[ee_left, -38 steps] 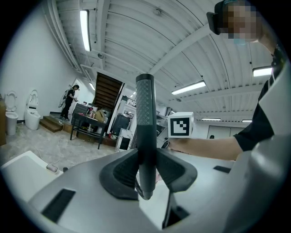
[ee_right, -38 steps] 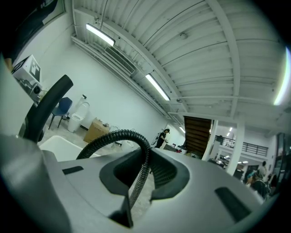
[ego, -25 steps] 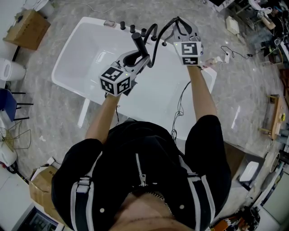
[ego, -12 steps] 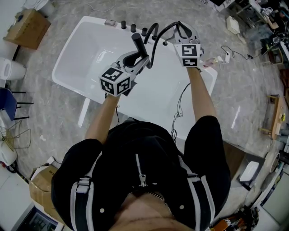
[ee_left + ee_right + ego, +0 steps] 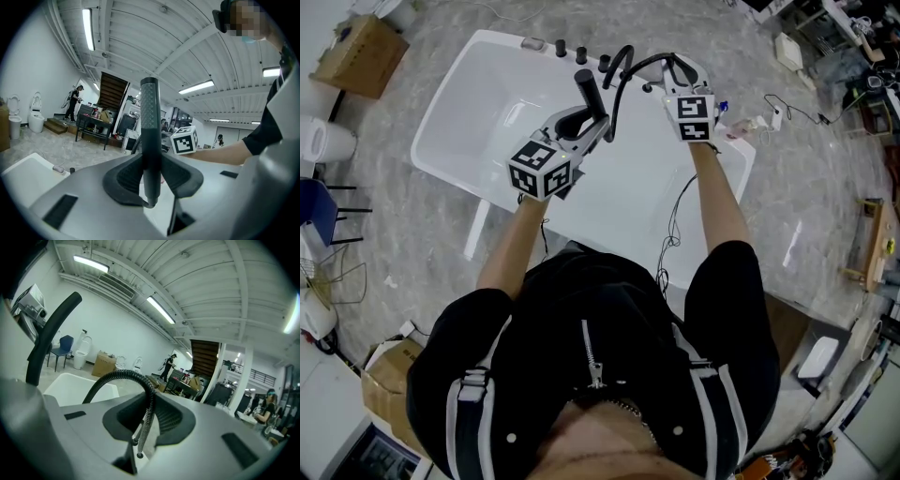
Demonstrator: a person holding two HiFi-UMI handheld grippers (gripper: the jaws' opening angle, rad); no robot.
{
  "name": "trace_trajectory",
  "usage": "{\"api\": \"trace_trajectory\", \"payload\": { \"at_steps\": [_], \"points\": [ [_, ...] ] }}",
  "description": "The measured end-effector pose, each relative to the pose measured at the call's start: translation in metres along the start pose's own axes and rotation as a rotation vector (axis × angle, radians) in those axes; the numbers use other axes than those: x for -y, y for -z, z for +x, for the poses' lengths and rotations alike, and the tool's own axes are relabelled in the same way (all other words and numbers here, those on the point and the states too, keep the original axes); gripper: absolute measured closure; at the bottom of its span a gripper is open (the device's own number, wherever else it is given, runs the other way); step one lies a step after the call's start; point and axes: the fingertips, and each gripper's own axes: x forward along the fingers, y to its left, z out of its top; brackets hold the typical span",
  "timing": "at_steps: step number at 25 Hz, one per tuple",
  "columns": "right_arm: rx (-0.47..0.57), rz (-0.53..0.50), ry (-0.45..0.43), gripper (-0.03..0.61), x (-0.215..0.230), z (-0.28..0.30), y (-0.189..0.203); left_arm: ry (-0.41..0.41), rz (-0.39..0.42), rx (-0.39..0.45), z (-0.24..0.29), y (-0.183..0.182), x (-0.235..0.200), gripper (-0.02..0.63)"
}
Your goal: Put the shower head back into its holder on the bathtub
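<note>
Looking down, the white bathtub stands on a grey marbled floor.

In the left gripper view, my left gripper clamps the upright shower head, held over the tub under a ribbed ceiling.

In the right gripper view, my right gripper pinches the hose, with the tub behind.

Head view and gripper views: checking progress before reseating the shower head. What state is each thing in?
Shower head: upright, lifted, clamped in left gripper.
Hose: looped, pinched in right gripper.
Bathtub: no water visible.
</note>
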Motion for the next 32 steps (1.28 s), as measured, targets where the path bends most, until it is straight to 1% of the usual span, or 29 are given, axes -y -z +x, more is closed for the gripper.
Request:
{"api": "trace_trajectory", "payload": {
  "at_steps": [15, 18, 24, 29, 32],
  "points": [
    [-0.093, 0.109, -0.003, 0.514, -0.002, 0.010, 0.061, -0.032, 0.036, -0.003, -0.003, 0.003, -0.018, 0.480],
    [-0.103, 0.138, 0.004, 0.514, -0.002, 0.013, 0.073, -0.031, 0.047, 0.003, -0.003, 0.004, -0.020, 0.480],
    [-0.113, 0.160, 0.011, 0.514, -0.001, 0.025, 0.089, -0.034, 0.060, 0.024, 0.000, 0.002, -0.028, 0.480],
    [-0.139, 0.203, 0.007, 0.514, -0.012, 0.030, 0.113, -0.044, 0.082, 0.004, -0.003, 0.010, -0.035, 0.480],
    [-0.148, 0.219, 0.010, 0.514, -0.012, 0.035, 0.122, -0.046, 0.087, 0.009, -0.003, 0.007, -0.040, 0.480]
  ]
}}
